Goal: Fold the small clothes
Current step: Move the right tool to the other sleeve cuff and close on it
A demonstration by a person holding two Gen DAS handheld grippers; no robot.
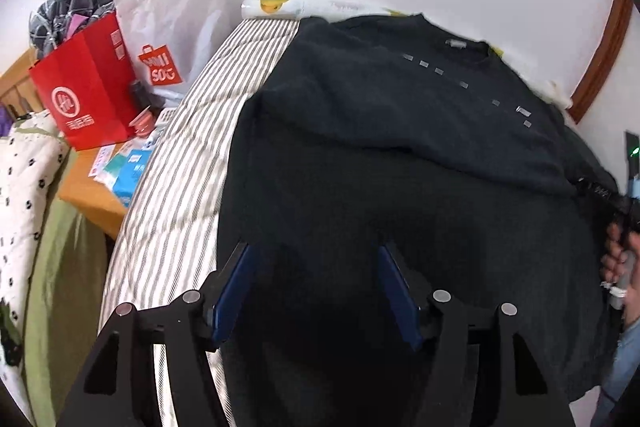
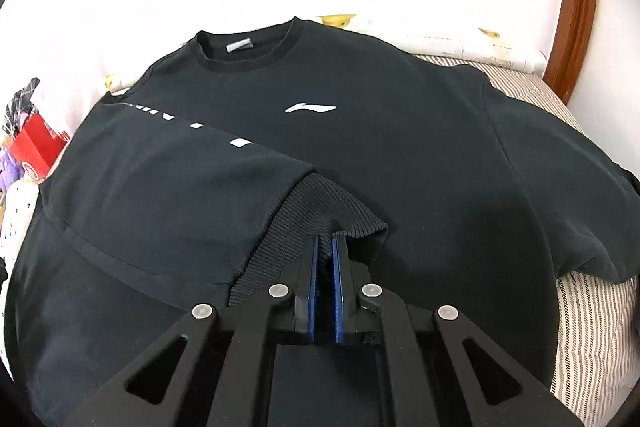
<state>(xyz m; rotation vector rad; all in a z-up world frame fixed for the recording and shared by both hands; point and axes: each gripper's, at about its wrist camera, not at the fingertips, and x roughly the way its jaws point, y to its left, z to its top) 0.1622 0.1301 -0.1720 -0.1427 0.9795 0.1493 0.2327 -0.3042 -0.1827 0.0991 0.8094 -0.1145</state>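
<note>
A big black sweatshirt [image 2: 360, 131] lies flat on the striped bed cover [image 1: 180, 163], front side up, with its neck at twelve o'clock, near the pillow [image 2: 460, 43] by the wall.

The right gripper [image 2: 325, 239] is pinched tight on the ribbed cuff [image 2: 328, 211] of one sleeve. That sleeve [image 2: 168, 187] is already laid across the chest, running from about ten o'clock down to the middle, so the first fold looks almost done. It only needs to be let go and patted flat.

The left gripper [image 1: 314, 251] hangs over the bottom part of the sweatshirt with its jaws spread apart. There is nothing between them. From its camera, a hand [image 1: 622, 259] shows at three o'clock, gripping the other tool's handle.

The other sleeve [image 2: 580, 195] is spread out at three o'clock in the right camera's view. I think that one comes next, and after it the body has to be folded up from the bottom. So the job looks like it is only near the start.

Off at nine o'clock in the left camera's view, a red paper bag [image 1: 88, 95] and a white bag [image 1: 176, 15] stand on a small wooden table [image 1: 92, 195].
</note>
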